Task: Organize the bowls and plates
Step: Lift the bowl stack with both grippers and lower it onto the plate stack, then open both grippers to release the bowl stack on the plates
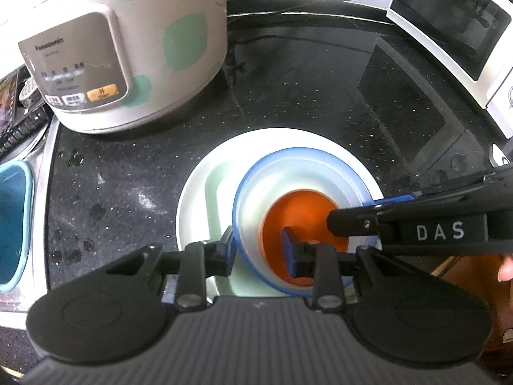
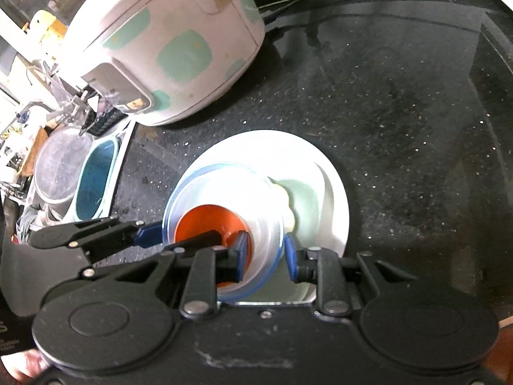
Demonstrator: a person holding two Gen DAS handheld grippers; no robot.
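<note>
A white bowl with a blue rim [image 1: 256, 205] and an orange bottom [image 1: 304, 215] sits on a white plate [image 1: 198, 199] on the black counter. My left gripper [image 1: 258, 250] straddles the bowl's near left rim, one finger inside, one outside. My right gripper [image 2: 266, 253] straddles the bowl's [image 2: 266, 205] right rim above the plate [image 2: 333, 192], jaws partly open around the wall. The right gripper's arm [image 1: 416, 224] shows in the left view. I cannot tell whether either one presses the rim.
A white and green rice cooker [image 1: 128, 51] stands at the back left. A microwave [image 1: 455, 29] stands at the back right. A teal tub [image 1: 12, 221] and a metal pot [image 2: 61, 166] sit in the sink on the left.
</note>
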